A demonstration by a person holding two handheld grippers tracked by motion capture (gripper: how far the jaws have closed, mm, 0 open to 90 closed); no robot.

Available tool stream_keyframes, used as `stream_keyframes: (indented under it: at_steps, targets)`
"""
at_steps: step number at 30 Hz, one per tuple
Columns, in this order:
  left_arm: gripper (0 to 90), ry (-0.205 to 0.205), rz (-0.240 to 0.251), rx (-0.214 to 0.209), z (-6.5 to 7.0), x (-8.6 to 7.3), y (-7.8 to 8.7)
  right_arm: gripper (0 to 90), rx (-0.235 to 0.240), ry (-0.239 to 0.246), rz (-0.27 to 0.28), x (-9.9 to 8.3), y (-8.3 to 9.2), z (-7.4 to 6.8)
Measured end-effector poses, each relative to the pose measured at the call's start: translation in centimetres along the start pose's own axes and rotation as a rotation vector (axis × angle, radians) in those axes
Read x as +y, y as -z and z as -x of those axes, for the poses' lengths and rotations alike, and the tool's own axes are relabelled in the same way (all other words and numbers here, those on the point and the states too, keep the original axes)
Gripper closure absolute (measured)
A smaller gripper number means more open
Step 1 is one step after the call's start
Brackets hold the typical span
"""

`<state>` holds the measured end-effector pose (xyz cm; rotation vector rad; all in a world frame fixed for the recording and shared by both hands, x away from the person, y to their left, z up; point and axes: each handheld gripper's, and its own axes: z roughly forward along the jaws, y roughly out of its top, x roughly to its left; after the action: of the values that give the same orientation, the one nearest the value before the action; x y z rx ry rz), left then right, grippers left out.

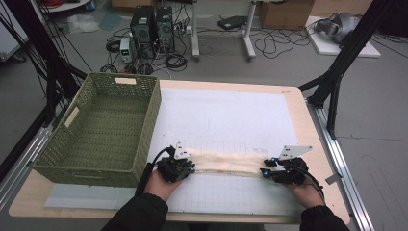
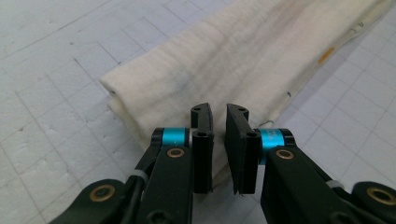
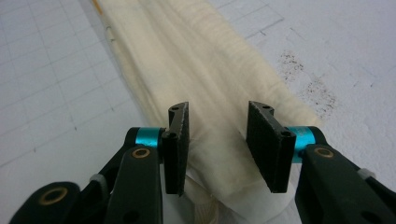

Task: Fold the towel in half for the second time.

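Now, one long cream cloth folded into a narrow strip [image 1: 226, 163] lies flat across the near part of the white gridded mat [image 1: 231, 120], which covers one pale wooden table [image 1: 308, 144], and two grippers sit at its two ends. Left gripper [image 1: 185, 166] is at the strip's left end, held in the person's left hand [image 1: 161, 183]; in the left gripper view its two black jaws stand almost together, just a thin slot between them, right over the folded end of the cloth [image 2: 224, 60], and whether any layer is pinched in that slot I cannot tell. Right gripper [image 1: 269, 169] is at the other end, in the right hand [image 1: 303, 190]; in the right gripper view its jaws stand clearly apart, the cloth [image 3: 201, 70] runs between and beneath them, and neither pad presses on it, so that end lies free. Two grey three-cornered plates ride on top, one per gripper. Over on the table's left side stands one green woven rectangular basket [image 1: 149, 120], just beside the mat and well apart from the cloth. Behind the table, on the floor, two dark computer towers [image 1: 151, 26] stand among tangled cables.
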<state>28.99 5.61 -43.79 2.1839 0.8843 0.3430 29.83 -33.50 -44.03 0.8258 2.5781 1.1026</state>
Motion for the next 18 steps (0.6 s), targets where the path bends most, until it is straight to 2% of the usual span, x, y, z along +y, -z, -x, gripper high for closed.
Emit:
stream_keyframes:
  at_steps: [4, 7, 11, 15, 18]
  targets:
    - [79.3, 0.010, -0.002, -0.007, 0.0, 0.1, 0.0, 58.8, -0.011, 0.008, 0.005, -0.1, -0.1, -0.2]
    - [76.0, 0.001, 0.007, -0.011, 0.0, 0.4, 0.3, 58.8, -0.016, 0.000, 0.019, -0.3, -0.2, -0.2]
    - [73.8, -0.001, 0.070, -0.014, -0.1, 1.6, 1.1, 58.8, -0.016, -0.003, 0.021, -0.3, -0.2, -0.2]
    - [73.1, 0.005, 0.100, 0.013, -0.6, 2.5, 1.3, 58.7, -0.014, -0.007, 0.022, -0.3, -0.2, -0.2]
    - [71.9, 0.021, 0.085, 0.036, -1.1, 2.5, 0.9, 58.7, -0.016, -0.006, 0.026, -0.4, -0.2, -0.2]
